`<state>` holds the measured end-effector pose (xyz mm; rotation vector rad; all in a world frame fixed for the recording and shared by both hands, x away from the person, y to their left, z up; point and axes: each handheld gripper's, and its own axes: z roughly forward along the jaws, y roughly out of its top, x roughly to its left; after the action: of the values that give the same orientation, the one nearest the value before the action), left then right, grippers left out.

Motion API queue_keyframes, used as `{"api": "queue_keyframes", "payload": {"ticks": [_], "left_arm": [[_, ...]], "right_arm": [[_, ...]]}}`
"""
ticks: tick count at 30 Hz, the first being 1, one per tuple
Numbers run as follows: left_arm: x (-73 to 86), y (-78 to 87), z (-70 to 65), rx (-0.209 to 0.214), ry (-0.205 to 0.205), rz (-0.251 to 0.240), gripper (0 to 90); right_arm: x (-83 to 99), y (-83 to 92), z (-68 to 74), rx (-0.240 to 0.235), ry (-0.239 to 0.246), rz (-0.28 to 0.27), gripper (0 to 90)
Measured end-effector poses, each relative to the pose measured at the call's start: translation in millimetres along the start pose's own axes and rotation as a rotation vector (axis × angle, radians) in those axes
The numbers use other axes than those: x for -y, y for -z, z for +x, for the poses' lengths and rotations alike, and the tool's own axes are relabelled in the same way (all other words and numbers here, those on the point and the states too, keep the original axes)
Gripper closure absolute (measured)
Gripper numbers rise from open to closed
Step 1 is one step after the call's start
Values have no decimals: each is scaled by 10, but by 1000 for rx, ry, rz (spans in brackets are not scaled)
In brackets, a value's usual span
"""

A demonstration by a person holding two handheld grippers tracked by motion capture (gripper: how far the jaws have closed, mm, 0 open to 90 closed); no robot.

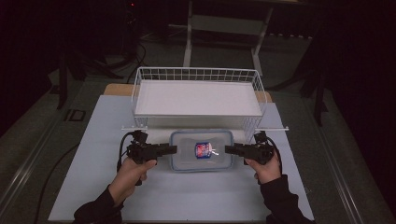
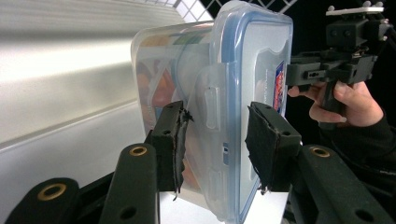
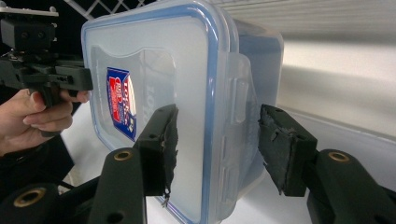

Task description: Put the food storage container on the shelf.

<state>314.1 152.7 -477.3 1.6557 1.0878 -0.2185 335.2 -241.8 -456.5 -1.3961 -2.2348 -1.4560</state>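
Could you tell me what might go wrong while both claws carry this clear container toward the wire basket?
1. The clear plastic container with the blue-rimmed lid is held only at its two ends, by the left claw and the right claw. If either hand drifts outward, it may drop.
2. In the left gripper view each jaw clamps across a smooth side latch, which may slip or pop open.
3. The white wire basket stands close behind; its front rim could catch the container.

The box was clear, glossy plastic with a blue-rimmed lid and a shiny printed label. The basket was white-coated wire. The table cover looked matt and smooth. The gripper pads were black, rough and frayed.
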Motion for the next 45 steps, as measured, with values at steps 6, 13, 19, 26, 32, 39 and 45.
{"api": "queue_keyframes", "payload": {"ticks": [6,13,19,26,32,39,45], "left_arm": [[-19,-117,122,-27,-1,-9,561],[-41,-198,236,-52,0,-19,553],[-84,-262,309,-44,10,-32,552],[-126,-267,368,-56,8,-70,550],[-96,-331,418,-79,2,-63,541],[-67,-364,448,-77,-13,-106,530],[-52,-421,462,-99,-23,-148,504]], "right_arm": [[-16,-109,-136,17,-21,-5,482],[-33,-211,-239,20,-34,-23,482],[-65,-240,-311,28,-46,-51,481],[-76,-328,-364,27,-45,-90,480],[-65,-390,-423,27,-67,-79,479],[-50,-400,-448,29,-62,-109,475],[-78,-417,-354,125,32,-129,507]]}}
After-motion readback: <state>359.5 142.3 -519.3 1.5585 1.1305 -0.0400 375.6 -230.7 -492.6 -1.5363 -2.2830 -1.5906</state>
